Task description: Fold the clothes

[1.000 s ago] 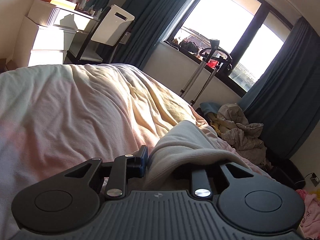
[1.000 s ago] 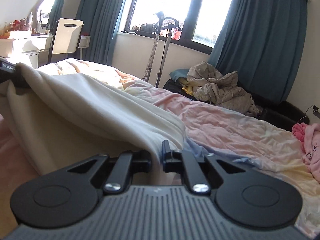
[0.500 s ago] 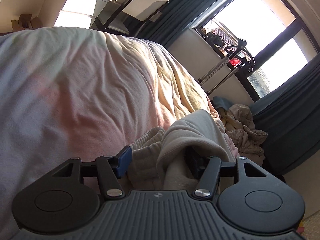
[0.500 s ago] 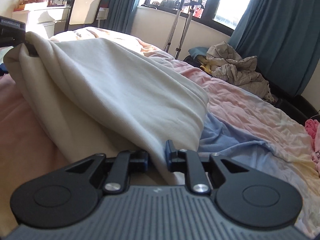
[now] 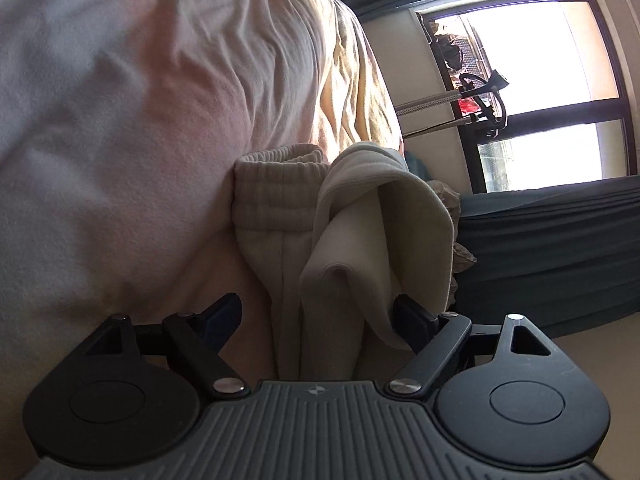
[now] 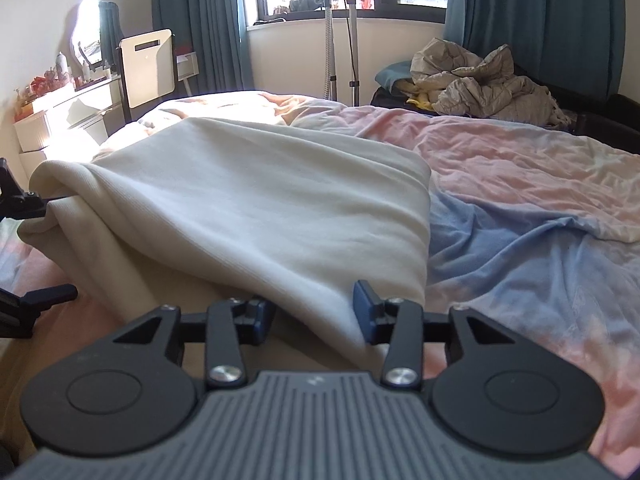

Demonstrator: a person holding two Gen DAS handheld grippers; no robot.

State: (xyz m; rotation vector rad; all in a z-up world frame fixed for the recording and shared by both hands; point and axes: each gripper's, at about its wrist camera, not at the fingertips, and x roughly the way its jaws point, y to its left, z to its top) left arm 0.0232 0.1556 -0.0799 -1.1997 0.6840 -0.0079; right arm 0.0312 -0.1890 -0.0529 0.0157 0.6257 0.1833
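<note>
Step in hand: letting go after a fold, by my reading; the cream garment (image 6: 256, 200) lies doubled over on the bed (image 6: 520, 184) with both grippers at its near edge.

Left gripper (image 5: 318, 320): fingers wide apart, having just been opening; the folded edge stands between them, clear of the left finger, while a hanging flap drapes against the right one. No pinch is visible.

Right gripper (image 6: 314, 308): fingers part-way apart, having just been opening; the near corner of the top layer lies loose in the gap, and neither pad presses on it.

Where the garment lies from the fingers: straight ahead of both grippers, running away from them up the bed. In the right wrist view its long axis goes from the near corner back and leftward, where the left gripper's fingers (image 6: 24, 200) show at the far left end.

Nearer hand: each sits at its own end of the near edge; I cannot tell that either is closer.

Look of the garment: thick, soft, off-white knit; a ribbed waistband or cuff (image 5: 276, 184) is bunched at the left end; the top layer is smooth, with a rounded fold along the right side.

Next move, as a judgement: both grippers must draw straight back, or the draped flap may drag and undo the fold.
</note>
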